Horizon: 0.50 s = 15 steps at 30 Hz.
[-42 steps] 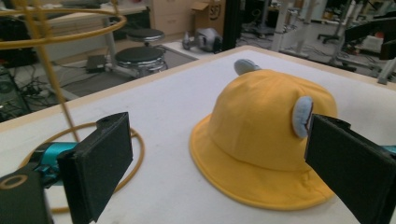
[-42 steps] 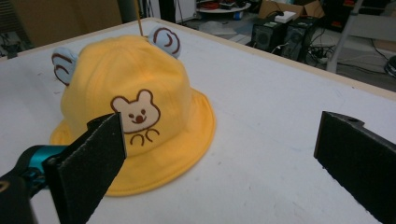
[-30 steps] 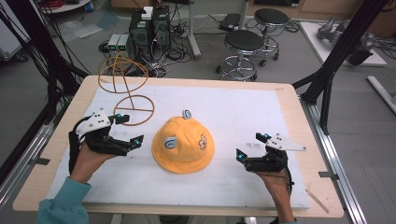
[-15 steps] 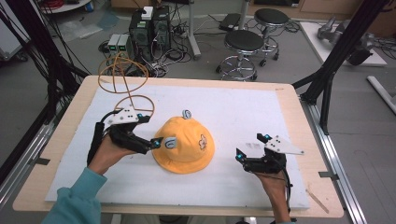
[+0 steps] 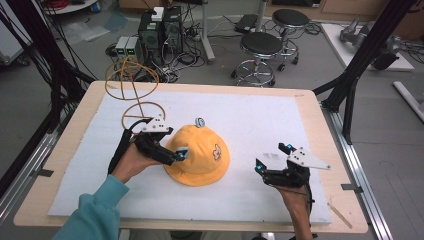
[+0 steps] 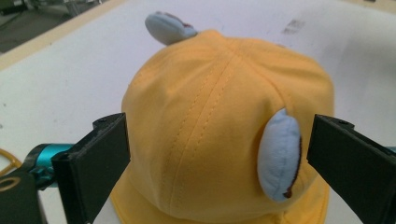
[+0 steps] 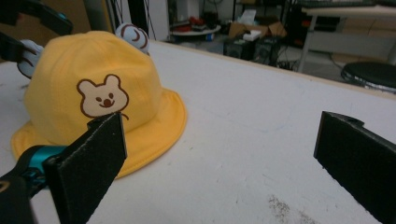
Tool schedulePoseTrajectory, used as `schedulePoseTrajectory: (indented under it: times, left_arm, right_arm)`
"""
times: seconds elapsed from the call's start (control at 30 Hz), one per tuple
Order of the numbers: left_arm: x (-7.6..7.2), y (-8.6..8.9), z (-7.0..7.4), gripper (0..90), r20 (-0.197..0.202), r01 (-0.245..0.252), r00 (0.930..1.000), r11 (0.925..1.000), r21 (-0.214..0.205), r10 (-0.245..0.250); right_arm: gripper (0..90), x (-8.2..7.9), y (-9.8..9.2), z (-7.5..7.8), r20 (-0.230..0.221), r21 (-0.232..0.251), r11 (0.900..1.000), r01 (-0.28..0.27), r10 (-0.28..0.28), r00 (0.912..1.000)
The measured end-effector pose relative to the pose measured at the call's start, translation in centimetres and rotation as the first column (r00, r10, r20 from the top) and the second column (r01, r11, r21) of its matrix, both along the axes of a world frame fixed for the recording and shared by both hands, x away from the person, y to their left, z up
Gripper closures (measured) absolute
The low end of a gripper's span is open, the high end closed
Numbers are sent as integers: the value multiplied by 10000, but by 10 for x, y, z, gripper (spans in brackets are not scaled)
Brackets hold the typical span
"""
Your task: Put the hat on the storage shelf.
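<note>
Now the yellow hat point(image 5: 199, 155) is sitting crown-up near the middle of the white sheet point(image 5: 260, 120) that is covering the bench point(image 5: 310, 100), with its brim lying flat. A pale blue ear point(image 6: 279, 158) is sticking up on the side of the crown nearest the left tool point(image 5: 175, 155), and a second ear point(image 5: 200, 122) is standing on the far side; a small bear face point(image 7: 101, 97) is showing on the side turned toward the right tool point(image 5: 272, 161).

From the left, that tool is reaching onto the crown. In the left gripper view its black jaws are standing wide apart, straddling the crown, with the near ear just inside one jaw; whether either jaw is touching the cloth, I cannot tell.

Meanwhile the right tool is resting low over the sheet, well apart from the hat's brim, its jaws spread and gripping nothing. A wire hoop stand point(image 5: 132, 90) is standing at the bench's far left corner, behind the left hand point(image 5: 132, 162).
</note>
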<state>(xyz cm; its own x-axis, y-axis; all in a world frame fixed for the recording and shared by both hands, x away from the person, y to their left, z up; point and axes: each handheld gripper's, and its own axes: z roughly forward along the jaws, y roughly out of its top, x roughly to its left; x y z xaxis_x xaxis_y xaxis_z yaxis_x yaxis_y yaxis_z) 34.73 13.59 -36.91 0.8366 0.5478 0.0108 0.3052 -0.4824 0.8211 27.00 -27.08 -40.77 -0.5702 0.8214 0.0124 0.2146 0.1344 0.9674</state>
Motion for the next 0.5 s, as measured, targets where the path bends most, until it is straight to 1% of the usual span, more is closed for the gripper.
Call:
schedulePoseTrajectory:
  times: [0.07,0.1,0.13,0.17,0.23,0.3,0.37,0.4,0.47,0.5]
  left_arm:
    - [1,-2,-1,63,-51,-42,10000,10000,72,43]
    - [2,-3,-2,63,-110,-40,9999,9999,134,42]
    - [3,-4,-3,64,-174,-65,9998,9997,227,69]
    - [3,-5,-4,64,-236,-46,9997,9994,334,54]
    - [4,-7,-6,64,-310,-121,9994,9991,394,133]
    - [5,-9,-7,64,-362,-80,9993,9993,356,93]
    - [6,-9,-7,79,-232,-174,9996,9990,407,184]
    - [6,-10,-8,108,-300,-130,9995,9994,321,139]
    - [6,-11,-9,142,-371,-160,9992,9992,354,173]
    - [6,-12,-10,142,-422,-138,9990,9994,321,152]
  right_arm:
    - [12,-3,-3,-9,-351,-6,10000,71,-71,9994]
    - [12,-3,-3,-9,-351,-6,10000,71,-71,9994]
    - [12,-2,-3,-10,-488,-131,9998,162,-168,9987]
    - [12,-3,-3,-11,-542,-136,9997,199,-206,9983]
    - [12,-4,-2,-9,-268,-77,9998,167,-169,9995]
    - [12,-5,-1,-8,-171,55,10000,59,-58,9998]
    - [12,-4,0,-10,-287,-38,10000,71,-72,9996]
    - [12,-3,1,-13,-484,-102,9998,149,-154,9987]
    - [12,-3,1,-13,-537,-108,9998,189,-194,9984]
    - [12,-3,1,-13,-525,-91,9998,184,-188,9984]
